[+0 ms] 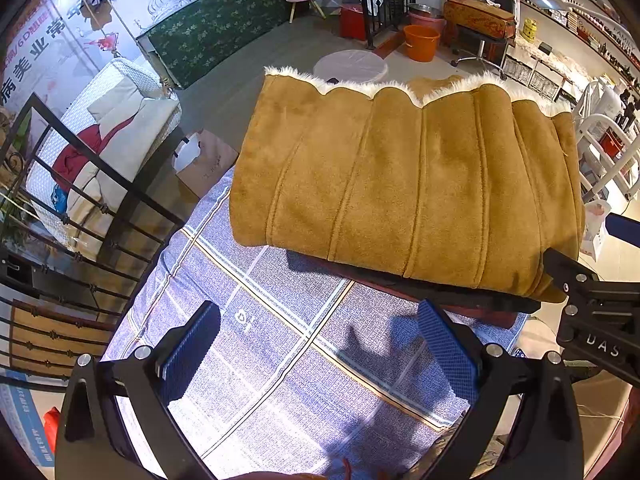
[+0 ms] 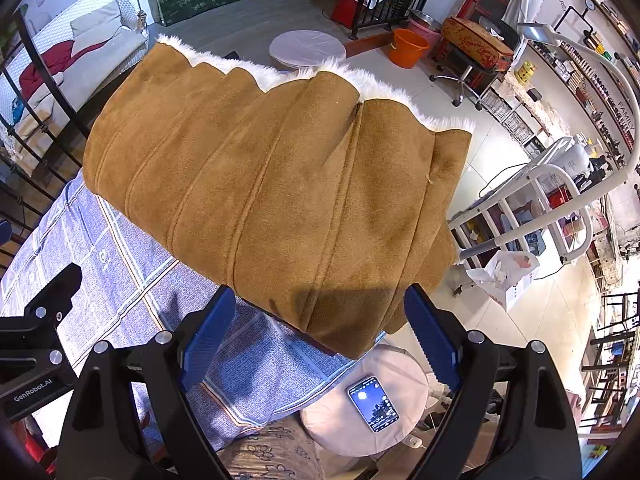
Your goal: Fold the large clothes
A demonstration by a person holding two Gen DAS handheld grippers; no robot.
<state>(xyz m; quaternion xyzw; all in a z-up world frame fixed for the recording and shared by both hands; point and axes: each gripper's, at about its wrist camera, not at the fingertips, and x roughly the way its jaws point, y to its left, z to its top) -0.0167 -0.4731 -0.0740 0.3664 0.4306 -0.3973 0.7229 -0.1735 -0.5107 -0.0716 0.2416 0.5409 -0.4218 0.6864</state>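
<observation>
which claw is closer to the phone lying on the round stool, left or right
Right. The right claw hangs open almost directly over the phone, at the near corner of the folded tan coat. The left claw, also open, is over the checked cloth, farther left.

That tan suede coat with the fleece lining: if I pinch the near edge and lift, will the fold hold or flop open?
The coat will likely flop: it is thick layers of soft cloth, so only the pinched layer may rise. It looks bulky and probably heavy. Its corner overhangs the blue plaid cloth, so a push could slide it off. Both grippers are open.
</observation>
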